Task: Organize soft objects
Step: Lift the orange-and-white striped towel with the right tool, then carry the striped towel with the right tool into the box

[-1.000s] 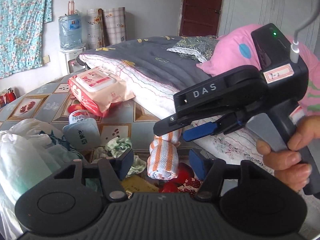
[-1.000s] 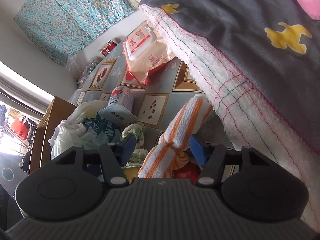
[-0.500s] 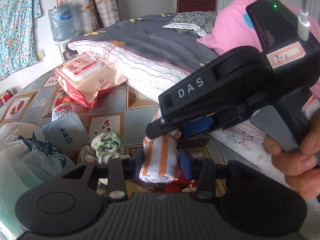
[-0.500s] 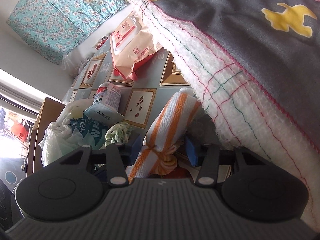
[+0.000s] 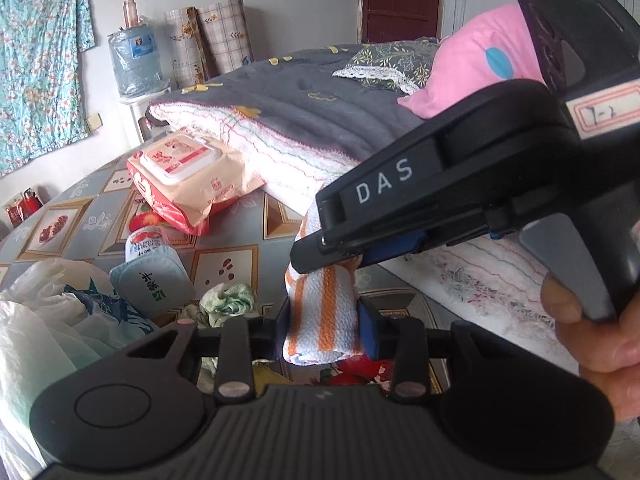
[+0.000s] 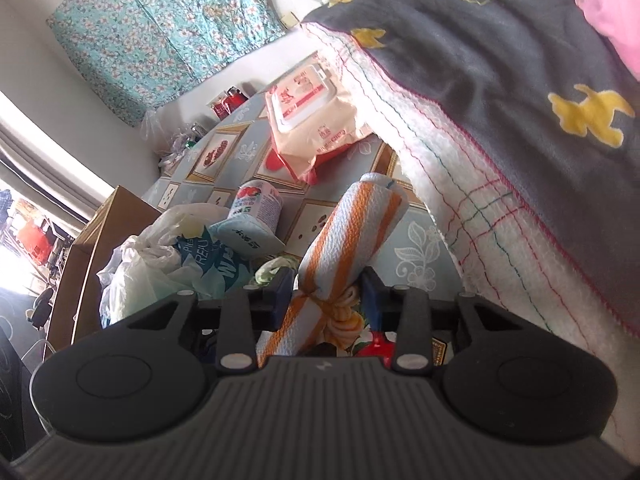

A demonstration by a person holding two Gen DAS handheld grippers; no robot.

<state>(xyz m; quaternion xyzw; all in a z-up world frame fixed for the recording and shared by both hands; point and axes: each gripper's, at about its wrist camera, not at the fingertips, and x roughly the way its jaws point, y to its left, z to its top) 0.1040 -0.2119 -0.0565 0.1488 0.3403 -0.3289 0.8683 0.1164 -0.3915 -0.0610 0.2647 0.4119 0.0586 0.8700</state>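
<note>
**Both tongs on one rolled towel: grip and axis check**

Left gripper (image 5: pixel 323 326): jaws drawn in tight, blue pads pressing both flanks of the orange-and-white rolled towel (image 5: pixel 320 312) at its near end. Firm hold.

Right gripper (image 6: pixel 327 298): jaws have just been closing, with the towel (image 6: pixel 352 236) between them. Its left finger touches the roll at the knotted, tied-off end; a sliver of gap may remain at the right pad, so contact there is not certain. Seen from the left wrist camera, this gripper (image 5: pixel 340 254) comes in from the right and sits on the roll just beyond the left one.

Position: the roll lies dead ahead of both tongs, directly between each pair of fingers, above the patterned tablecloth (image 5: pixel 224 268) and just beside the edge of the folded white-and-grey blanket (image 5: pixel 280 140).

Long axis: runs away from both cameras, free end pointing toward the wipes pack (image 6: pixel 312 120). Each jaw pair spans the short axis.

Judgement: neither hand is nearer; the two grips sit close together on the roll.
</note>
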